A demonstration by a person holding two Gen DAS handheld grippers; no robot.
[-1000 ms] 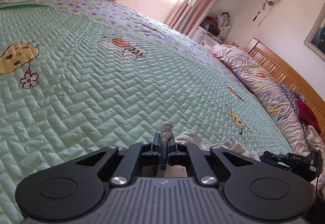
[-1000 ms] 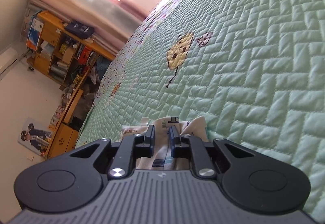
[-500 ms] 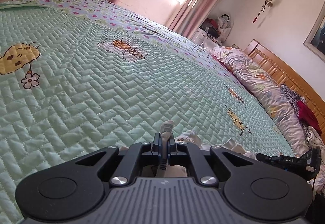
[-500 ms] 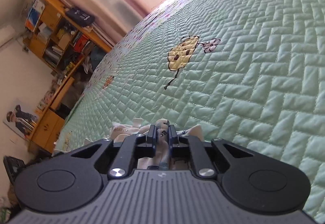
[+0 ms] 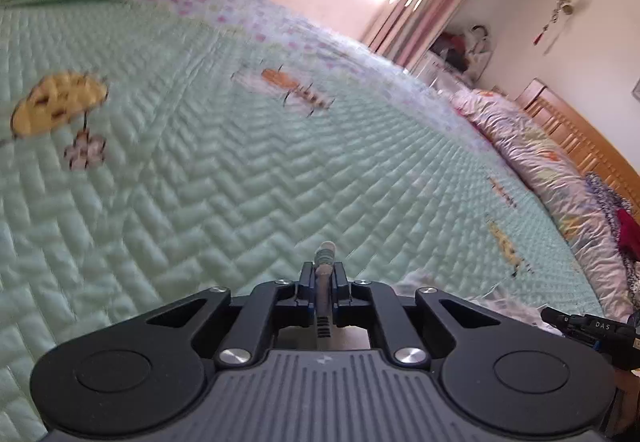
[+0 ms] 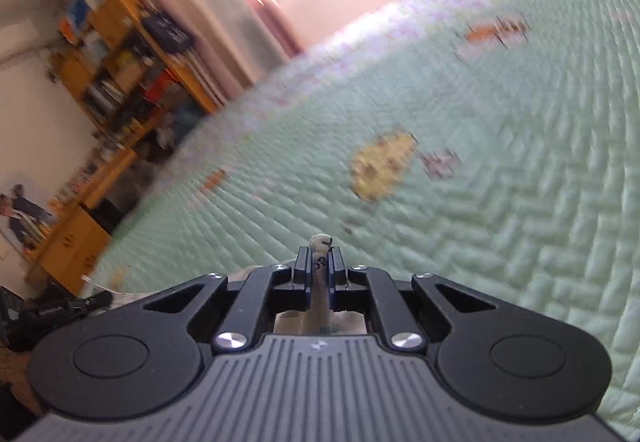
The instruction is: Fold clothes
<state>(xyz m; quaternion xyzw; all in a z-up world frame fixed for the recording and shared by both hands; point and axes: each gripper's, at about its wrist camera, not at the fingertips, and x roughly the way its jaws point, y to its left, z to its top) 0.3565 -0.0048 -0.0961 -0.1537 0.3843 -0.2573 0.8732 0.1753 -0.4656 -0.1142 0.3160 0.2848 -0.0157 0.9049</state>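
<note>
A pale printed garment (image 5: 430,284) hangs between both grippers above the green quilted bed (image 5: 224,185). My left gripper (image 5: 323,270) is shut on a pinched fold of the garment that sticks out past the fingertips. My right gripper (image 6: 319,256) is shut on another fold of the same garment (image 6: 320,242), with more cloth showing below the jaws. Most of the garment is hidden under the gripper bodies. The right gripper also shows at the left wrist view's right edge (image 5: 588,328).
A rolled floral duvet (image 5: 540,169) and wooden headboard (image 5: 576,129) line the bed's right side, with clothes piled there. Wooden shelves (image 6: 120,81) and a cabinet (image 6: 68,250) stand beyond the bed's left edge. Curtains and a bright window lie ahead.
Both grippers have lifted and swung, blurring the views. The right gripper's jaws closed tighter on the cloth and its view rotated toward the window. Less garment shows on the bed.
</note>
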